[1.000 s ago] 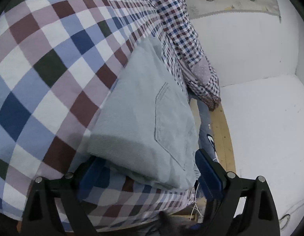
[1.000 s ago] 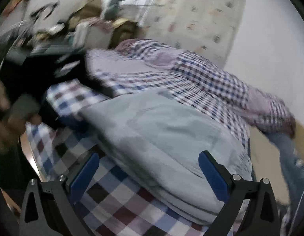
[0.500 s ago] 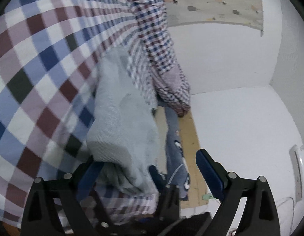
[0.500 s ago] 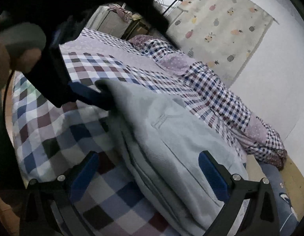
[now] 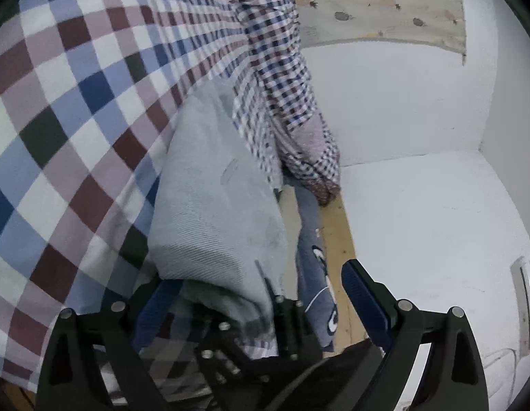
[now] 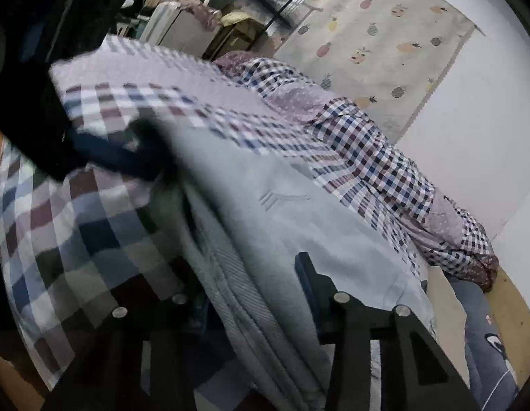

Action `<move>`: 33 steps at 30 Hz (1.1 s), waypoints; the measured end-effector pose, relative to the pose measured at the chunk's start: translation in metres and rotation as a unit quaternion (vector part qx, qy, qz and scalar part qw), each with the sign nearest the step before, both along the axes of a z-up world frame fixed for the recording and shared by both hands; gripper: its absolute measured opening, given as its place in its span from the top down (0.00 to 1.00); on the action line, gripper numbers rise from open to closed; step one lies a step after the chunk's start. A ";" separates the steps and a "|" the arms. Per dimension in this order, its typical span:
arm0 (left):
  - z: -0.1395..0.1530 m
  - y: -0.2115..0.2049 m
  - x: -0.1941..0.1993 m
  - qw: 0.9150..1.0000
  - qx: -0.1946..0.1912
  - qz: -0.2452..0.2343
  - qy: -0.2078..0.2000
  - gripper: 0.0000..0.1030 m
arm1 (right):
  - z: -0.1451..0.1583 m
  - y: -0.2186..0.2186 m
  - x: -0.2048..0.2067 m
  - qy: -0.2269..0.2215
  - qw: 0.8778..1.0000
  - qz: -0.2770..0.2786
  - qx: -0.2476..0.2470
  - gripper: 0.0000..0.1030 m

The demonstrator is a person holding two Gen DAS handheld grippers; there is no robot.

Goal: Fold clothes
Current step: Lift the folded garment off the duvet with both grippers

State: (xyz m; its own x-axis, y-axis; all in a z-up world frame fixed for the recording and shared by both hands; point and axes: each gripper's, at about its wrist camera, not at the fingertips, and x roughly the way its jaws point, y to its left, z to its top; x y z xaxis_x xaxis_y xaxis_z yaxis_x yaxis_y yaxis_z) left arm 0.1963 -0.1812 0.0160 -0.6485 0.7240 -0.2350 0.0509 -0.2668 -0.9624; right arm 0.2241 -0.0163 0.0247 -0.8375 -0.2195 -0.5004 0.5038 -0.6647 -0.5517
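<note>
Right wrist view shows my right gripper clamped on the folded pale-grey ribbed garment. Left wrist view: my left gripper wide open, the garment's edge between its fingers.

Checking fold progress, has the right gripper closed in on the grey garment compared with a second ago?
Yes. The right gripper has narrowed onto the grey garment. Its fingers stood wide apart against the checked bedspread earlier; now they pinch the stacked folds.

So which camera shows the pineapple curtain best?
The right wrist view. There the curtain hangs on the wall behind the bed, and its pineapples show clearly in colour. The left wrist view catches only a strip of it along the top edge, bent by the lens, with small faded shapes.
</note>
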 end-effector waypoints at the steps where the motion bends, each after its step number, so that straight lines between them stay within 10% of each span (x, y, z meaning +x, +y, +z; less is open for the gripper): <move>1: -0.001 0.004 -0.001 1.000 -0.006 -0.002 -0.004 0.07 | 0.003 0.001 -0.001 -0.002 1.000 0.000 -0.007 0.59; 12: -0.022 0.033 0.001 0.999 0.033 0.004 -0.038 0.07 | 0.041 0.023 -0.016 -0.056 0.991 -0.016 -0.118 0.60; 21: -0.010 0.046 -0.031 0.999 0.030 0.022 0.004 0.08 | 0.041 0.021 -0.008 -0.052 0.993 -0.004 -0.109 0.60; 27: -0.014 0.049 -0.044 0.999 0.011 0.030 -0.017 0.57 | 0.036 0.020 -0.001 -0.040 0.994 0.000 -0.099 0.60; 33: -0.014 0.046 -0.045 0.999 0.015 0.029 -0.031 0.75 | 0.027 0.015 0.014 0.000 0.998 0.007 -0.059 0.51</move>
State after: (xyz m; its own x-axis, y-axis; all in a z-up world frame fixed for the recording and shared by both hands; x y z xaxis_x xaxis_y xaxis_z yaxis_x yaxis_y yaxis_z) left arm 0.1514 -0.1349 0.0024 -0.6738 0.6935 -0.2549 0.1255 -0.2325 -0.9645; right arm 0.2385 -0.0010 0.0517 -0.8344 -0.2888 -0.4695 0.5132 -0.7178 -0.4705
